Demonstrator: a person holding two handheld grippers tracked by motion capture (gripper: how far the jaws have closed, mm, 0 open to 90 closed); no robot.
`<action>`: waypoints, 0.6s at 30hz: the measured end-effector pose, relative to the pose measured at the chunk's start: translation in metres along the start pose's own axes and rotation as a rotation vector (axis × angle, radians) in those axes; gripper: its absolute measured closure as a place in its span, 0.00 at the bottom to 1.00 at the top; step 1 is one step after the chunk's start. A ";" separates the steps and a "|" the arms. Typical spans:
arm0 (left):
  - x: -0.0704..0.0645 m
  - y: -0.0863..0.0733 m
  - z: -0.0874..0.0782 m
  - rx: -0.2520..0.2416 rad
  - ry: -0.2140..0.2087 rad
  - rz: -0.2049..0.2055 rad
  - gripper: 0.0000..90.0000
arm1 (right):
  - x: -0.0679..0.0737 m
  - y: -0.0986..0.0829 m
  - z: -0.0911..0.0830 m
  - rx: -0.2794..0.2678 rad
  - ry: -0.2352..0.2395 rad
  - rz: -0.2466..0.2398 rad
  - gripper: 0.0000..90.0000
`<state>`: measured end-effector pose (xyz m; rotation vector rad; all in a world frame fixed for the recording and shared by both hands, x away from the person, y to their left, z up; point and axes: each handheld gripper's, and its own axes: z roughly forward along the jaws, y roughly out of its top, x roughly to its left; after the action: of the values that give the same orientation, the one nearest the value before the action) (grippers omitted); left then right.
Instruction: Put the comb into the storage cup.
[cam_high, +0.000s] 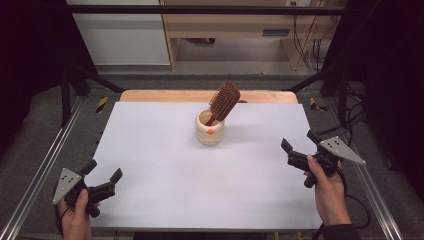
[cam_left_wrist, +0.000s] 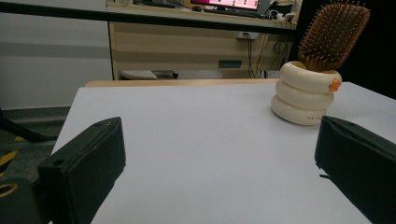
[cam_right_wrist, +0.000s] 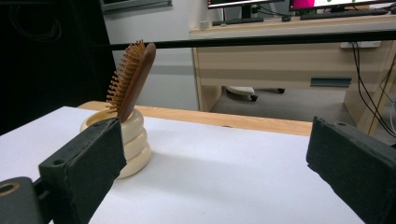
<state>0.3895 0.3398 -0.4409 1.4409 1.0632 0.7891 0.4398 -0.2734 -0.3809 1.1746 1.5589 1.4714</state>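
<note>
Hairbrush (cam_high: 224, 101) leaning in cream holder (cam_high: 209, 131) (handle down), left gripper (cam_high: 103, 179) and right gripper (cam_high: 298, 145) gaping

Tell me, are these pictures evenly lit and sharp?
High view: the table is bright and evenly lit, the sides dark. Left gripper view: the near tongs look soft, the brush fairly crisp. Right gripper view: the cup casts a soft shadow to its right.

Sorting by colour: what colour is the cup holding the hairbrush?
Cream cup, small orange spot; clearest in left gripper view.
</note>
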 end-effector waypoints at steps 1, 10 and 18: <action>0.000 0.000 0.000 0.000 0.000 0.000 0.02 | 0.000 -0.002 0.000 -0.001 -0.004 0.000 0.05; 0.000 0.000 0.000 -0.003 0.000 0.001 0.02 | -0.003 -0.017 -0.004 0.023 -0.014 0.001 0.05; 0.000 0.000 0.000 -0.005 -0.003 0.002 0.02 | -0.003 -0.032 -0.007 0.039 -0.005 -0.001 0.05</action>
<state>0.3894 0.3399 -0.4407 1.4388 1.0566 0.7906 0.4293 -0.2771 -0.4116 1.1985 1.5912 1.4427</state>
